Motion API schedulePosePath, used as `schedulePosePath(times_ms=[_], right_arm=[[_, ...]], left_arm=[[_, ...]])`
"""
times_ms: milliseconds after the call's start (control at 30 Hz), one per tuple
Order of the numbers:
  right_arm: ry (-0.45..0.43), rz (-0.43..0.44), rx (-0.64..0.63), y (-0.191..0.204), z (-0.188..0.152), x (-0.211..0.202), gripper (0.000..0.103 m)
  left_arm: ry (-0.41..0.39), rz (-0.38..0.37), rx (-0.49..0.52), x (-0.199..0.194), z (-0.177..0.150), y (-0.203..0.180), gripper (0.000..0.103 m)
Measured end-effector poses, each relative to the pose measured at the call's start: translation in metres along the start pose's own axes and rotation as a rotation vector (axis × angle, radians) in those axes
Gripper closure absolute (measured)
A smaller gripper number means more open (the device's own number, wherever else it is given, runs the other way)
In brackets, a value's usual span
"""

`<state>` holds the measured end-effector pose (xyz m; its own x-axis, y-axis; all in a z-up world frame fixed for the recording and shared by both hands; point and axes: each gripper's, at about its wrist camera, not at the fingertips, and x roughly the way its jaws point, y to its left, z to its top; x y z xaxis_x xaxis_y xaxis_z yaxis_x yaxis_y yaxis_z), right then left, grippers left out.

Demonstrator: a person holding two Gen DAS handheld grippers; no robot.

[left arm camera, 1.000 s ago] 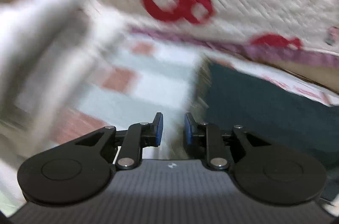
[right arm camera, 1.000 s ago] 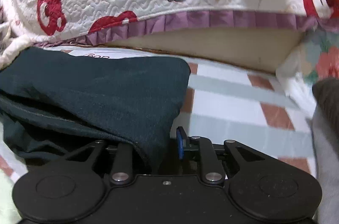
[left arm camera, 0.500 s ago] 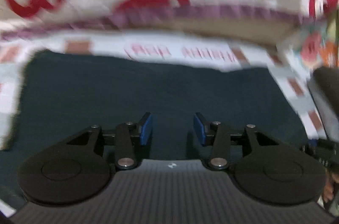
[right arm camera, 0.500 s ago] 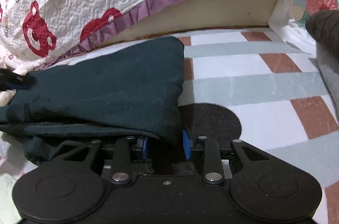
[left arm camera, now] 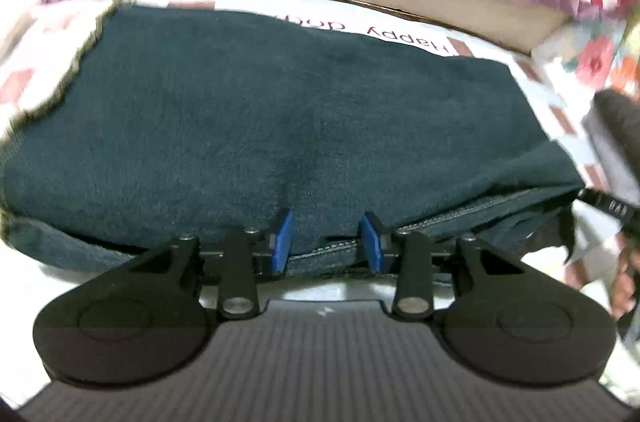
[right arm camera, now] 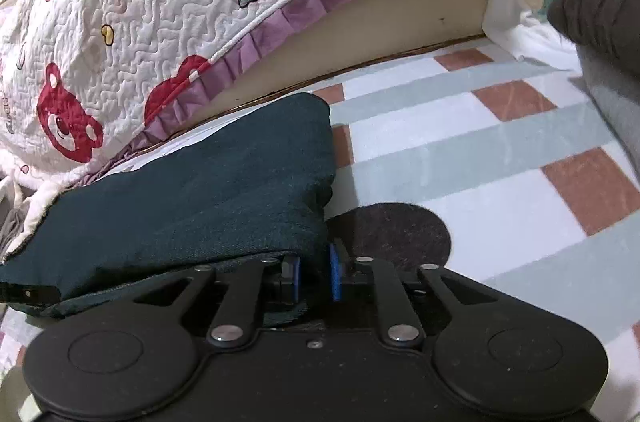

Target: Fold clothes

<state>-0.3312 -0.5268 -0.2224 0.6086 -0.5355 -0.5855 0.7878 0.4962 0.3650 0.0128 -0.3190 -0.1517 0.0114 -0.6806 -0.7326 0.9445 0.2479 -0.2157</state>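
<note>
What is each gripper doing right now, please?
Left gripper: open, fingers either side of the near edge of the dark green garment, not clamped.
Right gripper: shut on the garment's corner.

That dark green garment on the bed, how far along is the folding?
Done: the dark green garment already lies doubled, layers stacked at its near edge. In hand: the right gripper pinches its right corner; the left gripper is open at the near edge. Left: probably another fold. A grey garment waits alongside.
</note>
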Motion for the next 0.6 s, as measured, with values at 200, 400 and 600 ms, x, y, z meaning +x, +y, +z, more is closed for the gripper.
schedulePosePath(times_ms=[200, 400, 600], right_arm=[[0.020, 0.080, 0.028, 0.001, 0.006, 0.025, 0.063], [-0.099, 0.235, 0.081, 0.029, 0.053, -0.002, 0.093], [-0.170, 0.391, 0.007, 0.089, 0.096, -0.019, 0.092]], left_arm=[[-0.121, 0.007, 0.013, 0.000, 0.000, 0.003, 0.066], [-0.090, -0.036, -0.057, 0.006, -0.010, 0.019, 0.067], [-0.076, -0.045, -0.065, 0.008, -0.009, 0.018, 0.067]])
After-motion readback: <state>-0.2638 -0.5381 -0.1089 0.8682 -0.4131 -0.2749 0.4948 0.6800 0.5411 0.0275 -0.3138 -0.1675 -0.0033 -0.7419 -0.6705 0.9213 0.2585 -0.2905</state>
